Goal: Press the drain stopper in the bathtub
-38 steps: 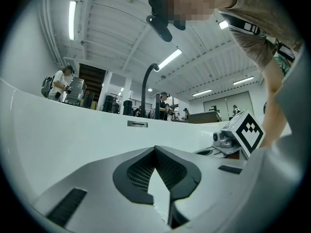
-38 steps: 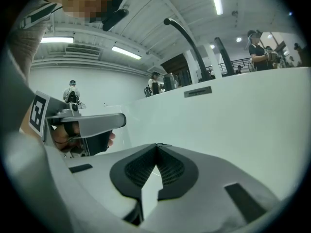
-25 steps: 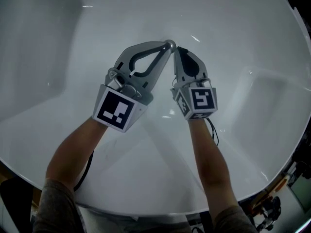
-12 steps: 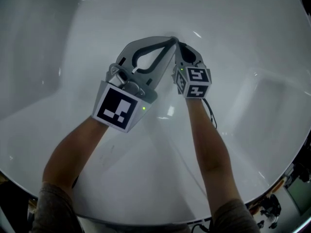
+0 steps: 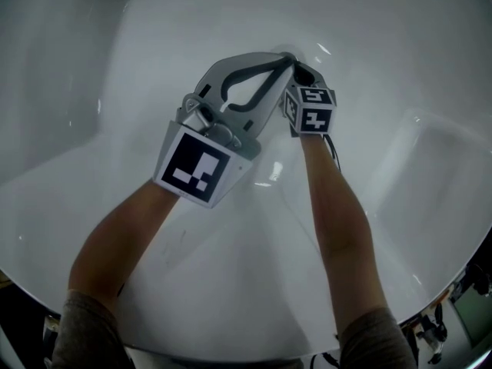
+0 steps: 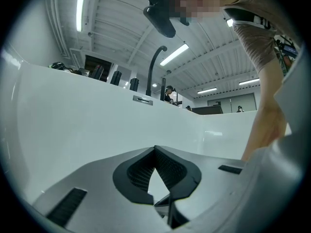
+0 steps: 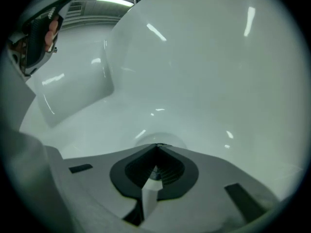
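The drain stopper [image 7: 161,139] is a low round dome on the white tub floor, seen in the right gripper view just beyond my jaw tips. My right gripper [image 7: 156,146] is shut, its tips at the stopper's near edge, with nothing held. From the head view the right gripper [image 5: 298,72] points steeply down and hides the stopper. My left gripper [image 5: 286,60] is shut too, its tips leaning against the right one's tips. In its own view the left gripper [image 6: 155,149] faces the tub wall.
The white bathtub [image 5: 400,68] curves round both arms. A dark faucet [image 6: 154,72] and an overflow plate [image 6: 142,100] stand on the far rim in the left gripper view. A recessed step [image 7: 77,98] shapes the tub wall at the left.
Both grippers have pushed farther into the tub. The right one has tipped steeper, its marker cube now seen from above. The stopper, visible between the tips a second ago, is now covered.
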Action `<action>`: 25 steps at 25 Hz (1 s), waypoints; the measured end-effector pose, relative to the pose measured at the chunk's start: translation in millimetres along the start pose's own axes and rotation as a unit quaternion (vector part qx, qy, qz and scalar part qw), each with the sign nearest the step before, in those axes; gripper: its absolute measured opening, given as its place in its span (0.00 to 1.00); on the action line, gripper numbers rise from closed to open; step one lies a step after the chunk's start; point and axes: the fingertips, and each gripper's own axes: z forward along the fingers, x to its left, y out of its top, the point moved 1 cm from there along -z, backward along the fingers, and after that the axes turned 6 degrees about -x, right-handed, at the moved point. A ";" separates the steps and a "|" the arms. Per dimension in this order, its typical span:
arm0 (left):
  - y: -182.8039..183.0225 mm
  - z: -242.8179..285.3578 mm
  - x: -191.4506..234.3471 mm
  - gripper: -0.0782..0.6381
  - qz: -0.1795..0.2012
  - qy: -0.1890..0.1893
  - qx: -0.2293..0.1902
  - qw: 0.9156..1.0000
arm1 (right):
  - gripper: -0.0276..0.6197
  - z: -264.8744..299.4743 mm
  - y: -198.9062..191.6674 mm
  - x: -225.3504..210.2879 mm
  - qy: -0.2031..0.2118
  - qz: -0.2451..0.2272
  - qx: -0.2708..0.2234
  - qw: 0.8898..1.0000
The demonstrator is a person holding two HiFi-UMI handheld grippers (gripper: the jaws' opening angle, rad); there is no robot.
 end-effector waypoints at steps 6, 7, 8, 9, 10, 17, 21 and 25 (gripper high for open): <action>-8.4 -6.0 0.5 0.12 -0.008 0.005 0.014 1.000 | 0.04 12.0 -18.7 -3.1 -0.006 0.009 0.035 0.999; -9.9 -6.7 1.7 0.12 -0.009 0.006 0.016 1.000 | 0.04 13.2 -18.6 -2.4 -0.005 0.000 0.037 0.999; -11.0 -7.2 3.4 0.12 -0.009 0.007 0.017 1.000 | 0.04 14.4 -17.9 -1.5 -0.003 -0.008 0.040 0.999; -12.0 -7.7 5.2 0.12 -0.009 0.008 0.018 1.000 | 0.04 15.6 -17.4 -0.5 -0.001 -0.011 0.043 0.999; -12.9 -8.4 6.3 0.12 -0.009 0.010 0.019 1.000 | 0.04 16.4 -17.5 0.5 0.001 -0.011 0.048 0.999; -12.4 -9.9 5.2 0.12 -0.009 0.013 0.023 1.000 | 0.05 17.0 -21.7 -2.0 -0.012 0.021 0.074 0.997; -13.3 -8.9 6.4 0.12 -0.010 0.017 0.032 0.999 | 0.05 19.6 -22.7 -4.2 -0.004 0.010 0.099 0.995; -13.0 -8.7 5.5 0.12 -0.013 0.020 0.041 0.999 | 0.05 16.3 -18.3 -2.2 -0.002 0.006 0.098 0.995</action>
